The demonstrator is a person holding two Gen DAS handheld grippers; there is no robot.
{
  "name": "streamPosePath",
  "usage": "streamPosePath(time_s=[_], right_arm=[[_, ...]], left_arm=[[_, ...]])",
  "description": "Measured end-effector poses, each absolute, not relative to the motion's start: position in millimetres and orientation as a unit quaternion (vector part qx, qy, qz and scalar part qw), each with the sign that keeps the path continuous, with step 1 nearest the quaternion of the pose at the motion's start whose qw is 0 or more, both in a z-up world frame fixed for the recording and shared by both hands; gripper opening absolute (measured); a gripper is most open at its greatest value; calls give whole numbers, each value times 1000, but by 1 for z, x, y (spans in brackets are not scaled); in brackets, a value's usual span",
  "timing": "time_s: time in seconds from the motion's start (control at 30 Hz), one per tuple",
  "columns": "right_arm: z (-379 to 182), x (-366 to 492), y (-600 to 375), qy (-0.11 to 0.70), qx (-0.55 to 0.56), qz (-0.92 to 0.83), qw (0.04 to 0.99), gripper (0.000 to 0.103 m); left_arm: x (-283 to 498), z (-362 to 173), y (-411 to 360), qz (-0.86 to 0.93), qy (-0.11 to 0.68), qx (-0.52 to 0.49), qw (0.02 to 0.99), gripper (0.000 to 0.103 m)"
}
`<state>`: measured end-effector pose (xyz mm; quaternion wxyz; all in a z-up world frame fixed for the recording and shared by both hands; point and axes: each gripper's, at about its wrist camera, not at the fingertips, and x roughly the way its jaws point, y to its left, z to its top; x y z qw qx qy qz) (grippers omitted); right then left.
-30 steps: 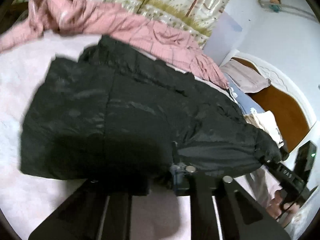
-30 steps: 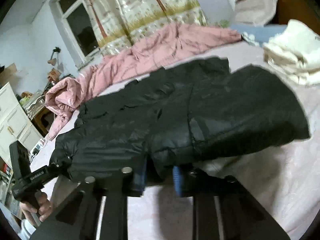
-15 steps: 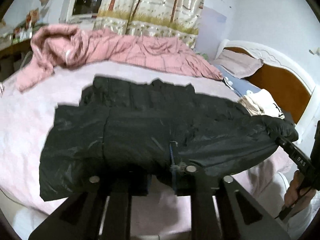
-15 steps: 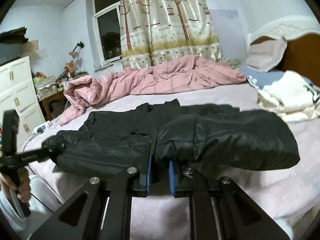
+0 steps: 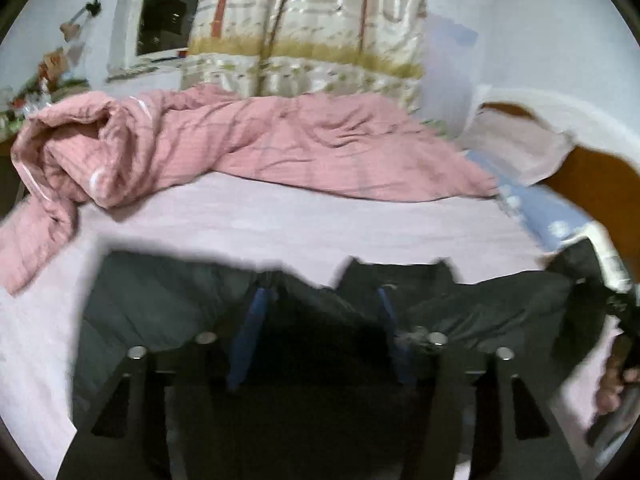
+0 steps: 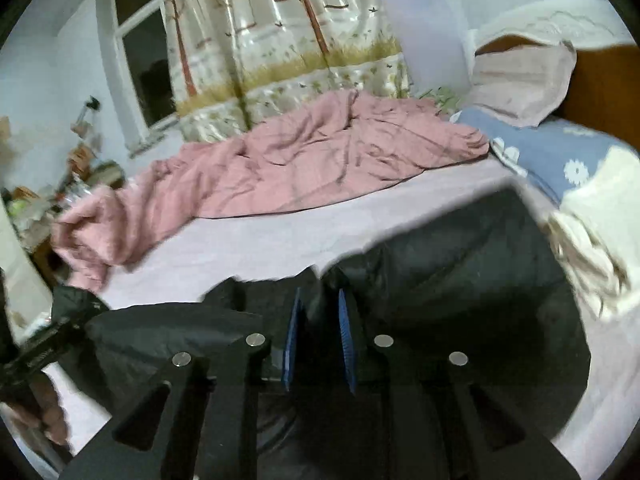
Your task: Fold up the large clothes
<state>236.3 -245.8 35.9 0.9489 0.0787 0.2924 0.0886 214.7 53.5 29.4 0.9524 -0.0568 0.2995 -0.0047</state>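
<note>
The bed point(image 5: 304, 220), under its pale lilac sheet, carries everything: a pink quilt point(image 5: 248, 148) bunched along the far edge by the curtained window, pillows and a cream bundle at the headboard end, and the black padded jacket point(image 6: 472, 280) lying across the near edge, right in front of both cameras. Half a second ago the jacket's near hem hung raised from 2 clamped grippers; now the jacket sits lower and closer, its doubled bulk resting on the sheet. The left gripper point(image 5: 320, 320) has just been opening, its blue pads standing wide apart with dark fabric slumped between them but not pressed, so it has let go. The right gripper point(image 6: 318, 332) has also just been opening, though only a little: its 2 blue pads stand a narrow gap apart, with a dark fold of the jacket between them; in this blurred view I cannot tell whether they still pinch it or have only just freed it. In the left wrist view the person's right hand point(image 5: 612, 384) shows at the right edge of the frame. I judge that 1 fold has been laid and is being released; the next fold needs fresh grips on the jacket.
</note>
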Motion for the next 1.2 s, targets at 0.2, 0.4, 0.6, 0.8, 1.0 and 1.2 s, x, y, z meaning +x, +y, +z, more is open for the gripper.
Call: streamPosePath(time_s=[0.2,0.4,0.6,0.8,1.0,1.2], right_arm=[[1,266,-262,279,66,45,957,78],[22,226,-302,216,105,57,969,90],[37,190,-320,200,68,47,976,90],[12,175,-339,231,33,20,972,90],[-9,186,-373,275,107,36,955,87],[-10,194,-359,274,86,61,956,11]], left_arm=[[217,2,79,31,279,-56,958,74],[153,42,82,18,198,-50,979,102],[137,41,102,43,211,-53,975,102],[145,19,120,68,275,-47,958,102],[165,-11,134,49,339,-109,933,93],[171,-8,116,-6,326,-86,941,9]])
